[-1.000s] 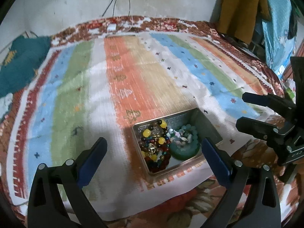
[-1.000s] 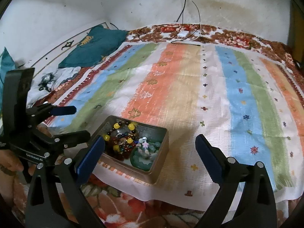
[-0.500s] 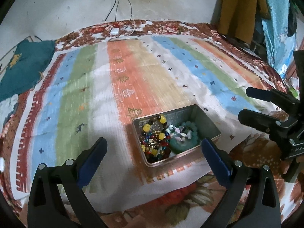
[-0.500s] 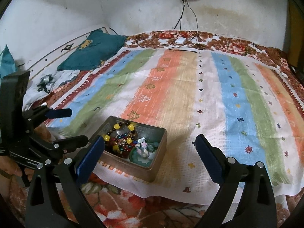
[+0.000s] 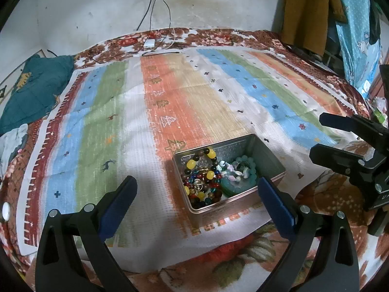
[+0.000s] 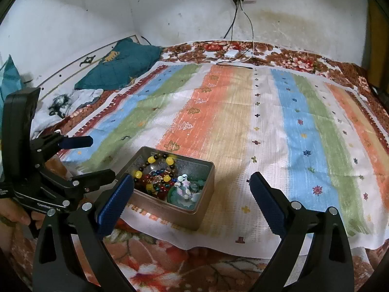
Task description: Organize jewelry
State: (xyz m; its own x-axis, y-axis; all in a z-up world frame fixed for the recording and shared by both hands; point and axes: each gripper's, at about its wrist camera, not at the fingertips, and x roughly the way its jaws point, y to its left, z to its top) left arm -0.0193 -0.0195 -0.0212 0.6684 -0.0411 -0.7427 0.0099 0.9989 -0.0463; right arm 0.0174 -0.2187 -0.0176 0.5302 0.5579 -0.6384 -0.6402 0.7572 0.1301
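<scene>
A rectangular metal tin (image 5: 268,154) (image 6: 203,203) sits near the front edge of a striped cloth on a bed. Inside lie a bracelet of yellow and dark beads (image 5: 205,175) (image 6: 155,170), a tangle of coloured beads, and a teal bead bracelet (image 5: 245,170) (image 6: 187,196) with pale star-shaped pieces. My left gripper (image 5: 197,202) (image 6: 98,157) hovers open, just short of the tin's near wall. My right gripper (image 6: 190,203) (image 5: 318,137) is open too, to the right of the tin. Nothing is between either pair of fingers.
The striped cloth (image 5: 194,92) (image 6: 267,126) stretches wide beyond the tin. A teal pillow (image 5: 31,90) (image 6: 119,65) lies at the back left. Cables and a white charger (image 5: 149,43) (image 6: 231,54) run from a wall socket at the far edge. Clothes (image 5: 313,12) hang at the right.
Both grippers have pulled back and risen, so more of the wall and bed shows. The tin and its beads stay put; both grippers remain open.
</scene>
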